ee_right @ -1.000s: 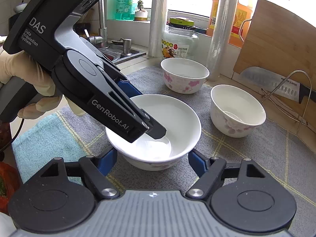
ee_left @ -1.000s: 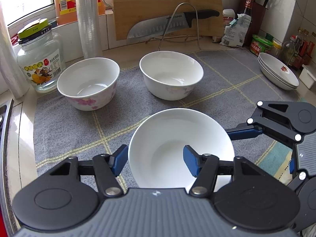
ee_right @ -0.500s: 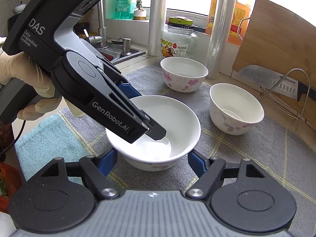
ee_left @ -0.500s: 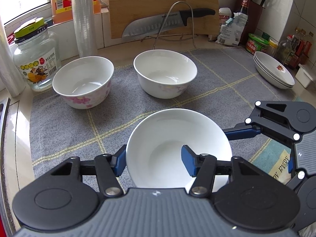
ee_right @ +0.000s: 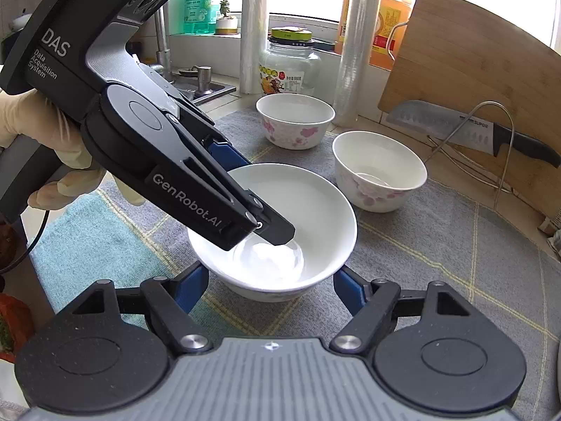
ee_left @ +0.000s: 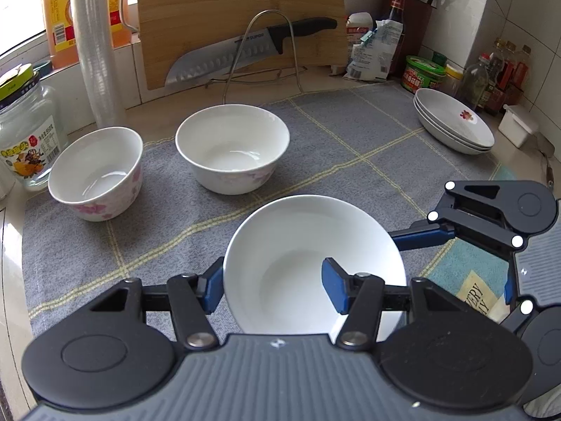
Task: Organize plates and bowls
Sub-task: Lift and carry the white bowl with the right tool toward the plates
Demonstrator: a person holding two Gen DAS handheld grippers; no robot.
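A: We've got both tools on the white bowl point(ee_left: 312, 263) at the near edge of the grey mat point(ee_left: 105, 245) on the surface. The left gripper point(ee_left: 273, 286) is closed on the bowl's wall, one blue finger point(ee_left: 335, 289) inside and the other outside.

B: And our right gripper point(ee_right: 271, 287) clamps it from the other side, a blue finger point(ee_right: 187, 286) pressed to each flank of the bowl's outer wall. It's a wide grip, yet tight.

A: The bowl sits mouth up and looks roughly level. It's round, so there's no long axis to call.

B: The near rim is cut off behind our left gripper's body, and from the right wrist the left tool covers part of the bowl's inside.

A: We can't say whether the foot touches the mat; it's hidden.

B: Two flowered bowls point(ee_left: 96, 172) point(ee_left: 233, 147) stand upright farther back, side by side and apart.

A: A stack of plates point(ee_left: 455, 122) sits off at the mat's far right corner, well apart from us.

B: A gloved hand point(ee_right: 52, 147) shows behind the left tool, partly cut off.
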